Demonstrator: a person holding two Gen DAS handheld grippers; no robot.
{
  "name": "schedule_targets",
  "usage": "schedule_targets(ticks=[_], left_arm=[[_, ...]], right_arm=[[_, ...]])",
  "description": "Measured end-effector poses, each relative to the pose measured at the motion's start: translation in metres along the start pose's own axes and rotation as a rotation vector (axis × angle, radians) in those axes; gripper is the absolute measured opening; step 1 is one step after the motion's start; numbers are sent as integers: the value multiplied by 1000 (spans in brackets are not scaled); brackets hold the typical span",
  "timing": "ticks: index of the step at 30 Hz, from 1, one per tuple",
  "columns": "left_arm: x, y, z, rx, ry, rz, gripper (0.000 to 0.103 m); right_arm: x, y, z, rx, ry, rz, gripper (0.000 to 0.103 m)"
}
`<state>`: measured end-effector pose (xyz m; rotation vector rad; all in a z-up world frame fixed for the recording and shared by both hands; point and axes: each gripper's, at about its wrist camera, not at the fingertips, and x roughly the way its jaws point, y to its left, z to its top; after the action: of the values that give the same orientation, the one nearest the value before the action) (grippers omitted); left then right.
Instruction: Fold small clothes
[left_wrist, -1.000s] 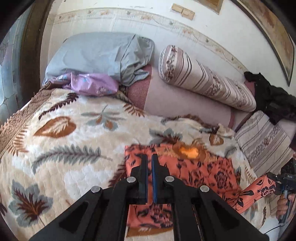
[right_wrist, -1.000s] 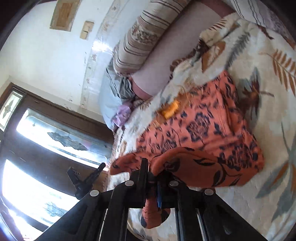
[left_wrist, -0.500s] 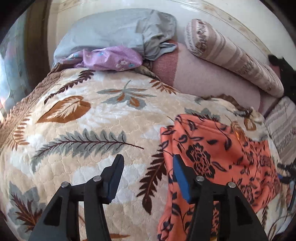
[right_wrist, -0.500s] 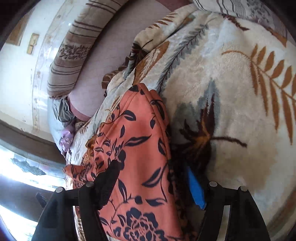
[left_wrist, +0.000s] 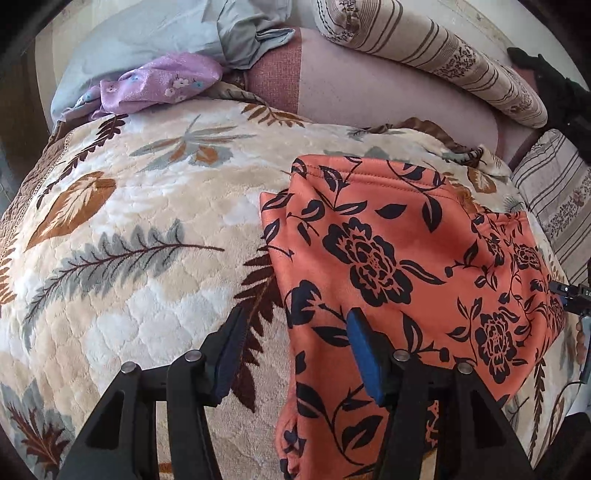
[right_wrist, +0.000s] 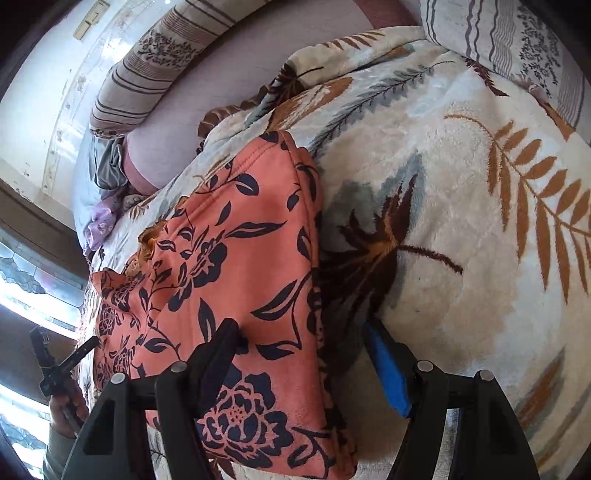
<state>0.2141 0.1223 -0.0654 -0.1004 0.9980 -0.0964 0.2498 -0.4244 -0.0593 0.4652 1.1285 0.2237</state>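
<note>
Both grippers are standing open now, sleeve let go: left gripper (left_wrist: 295, 350) and right gripper (right_wrist: 301, 363) straddling opposite edges of the garment (left_wrist: 399, 258), lying folded on the bed (left_wrist: 129, 258). Fold looks set.

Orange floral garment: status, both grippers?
Left gripper open, straddling garment's left edge. Right gripper open over its right edge. Orange floral garment folded on leaf-print blanket. Nothing obstructing.
</note>
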Motion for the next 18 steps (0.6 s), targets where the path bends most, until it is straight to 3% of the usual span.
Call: schedule_targets(ticks=[3,4,5,7,11,16,18], left_arm=[[3,3,-1,-9,35,-15,55],[4,3,-1,-15,48,-21,45],[5,3,-2,-18,67,-34,29],[10,2,-2,-18,103,-68,12],[10,-1,4,-28,123,-58,5],[-86,-19,8,-38,-163,-77,4],[-93,-16,-9,-89,-144,-100,5]], right_arm=[[1,2,0,17,-7,-4,73],[0,2,0,22,-7,-3,73],[1,3,-1,23,-5,-3,73],[1,5,-2,9,3,-11,73],[0,5,-1,22,14,-16,73],[-12,6,1,30,-4,-23,73],[-17,3,2,27,-16,-18,73]])
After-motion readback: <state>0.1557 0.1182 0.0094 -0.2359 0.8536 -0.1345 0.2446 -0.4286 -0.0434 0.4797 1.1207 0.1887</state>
